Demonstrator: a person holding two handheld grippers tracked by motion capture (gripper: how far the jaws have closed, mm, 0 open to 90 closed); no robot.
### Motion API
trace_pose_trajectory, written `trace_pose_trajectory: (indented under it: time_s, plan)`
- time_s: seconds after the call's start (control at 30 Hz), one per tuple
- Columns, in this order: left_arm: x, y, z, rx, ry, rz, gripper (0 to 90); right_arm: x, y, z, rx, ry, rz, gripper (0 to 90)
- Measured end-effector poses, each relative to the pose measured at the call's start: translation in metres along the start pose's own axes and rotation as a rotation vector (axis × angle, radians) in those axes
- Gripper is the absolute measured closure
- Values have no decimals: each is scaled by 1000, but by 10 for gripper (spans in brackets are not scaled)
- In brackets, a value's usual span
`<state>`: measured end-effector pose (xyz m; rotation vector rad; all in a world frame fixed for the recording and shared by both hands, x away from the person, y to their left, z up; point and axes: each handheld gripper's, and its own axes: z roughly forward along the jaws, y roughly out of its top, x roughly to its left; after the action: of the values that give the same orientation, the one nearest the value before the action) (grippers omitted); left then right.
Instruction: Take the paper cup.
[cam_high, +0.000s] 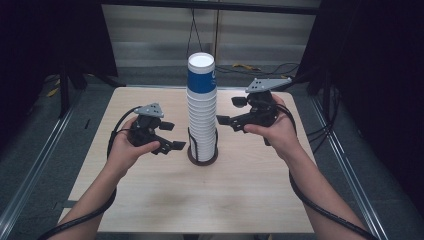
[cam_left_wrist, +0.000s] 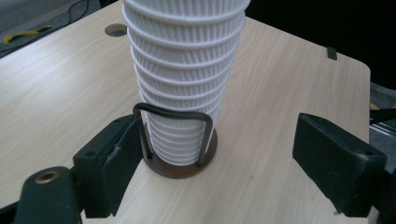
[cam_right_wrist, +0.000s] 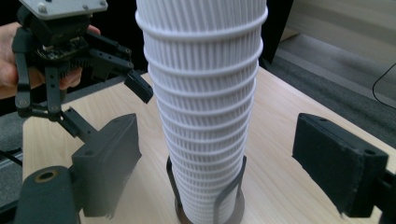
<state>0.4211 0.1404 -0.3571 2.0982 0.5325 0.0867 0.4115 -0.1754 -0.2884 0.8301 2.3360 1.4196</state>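
Note:
A tall stack of white ribbed paper cups (cam_high: 201, 112), topped by a blue cup (cam_high: 201, 75), stands upright in a round brown holder (cam_high: 202, 158) with black wire loops at the middle of the wooden table (cam_high: 150, 200). My left gripper (cam_high: 174, 136) is open just left of the stack's lower part, holding nothing. My right gripper (cam_high: 229, 111) is open just right of the stack, higher up, also holding nothing. In the left gripper view the stack (cam_left_wrist: 182, 70) and holder (cam_left_wrist: 187, 169) lie ahead between the spread jaws. In the right gripper view the stack (cam_right_wrist: 205, 116) stands between the jaws.
The left gripper (cam_right_wrist: 109, 105), held by a hand (cam_right_wrist: 9, 60), is seen beyond the stack in the right gripper view. A round hole (cam_left_wrist: 115, 30) is cut in the table's far corner. Metal rails, cables and dark curtains surround the table.

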Motion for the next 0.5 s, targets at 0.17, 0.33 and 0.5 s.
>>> trace_pose_trajectory:
  time_s: [0.17,0.33,0.5]
  plan:
    - [0,6,-1,-10,-3,1,157,0,8,2,-15,3,2,137]
    - [-1,15,0,-26,-1,10,157,0,19,5,-24,-2,-9,132]
    - [-2,21,1,-35,5,23,157,-1,23,6,-43,12,-3,129]
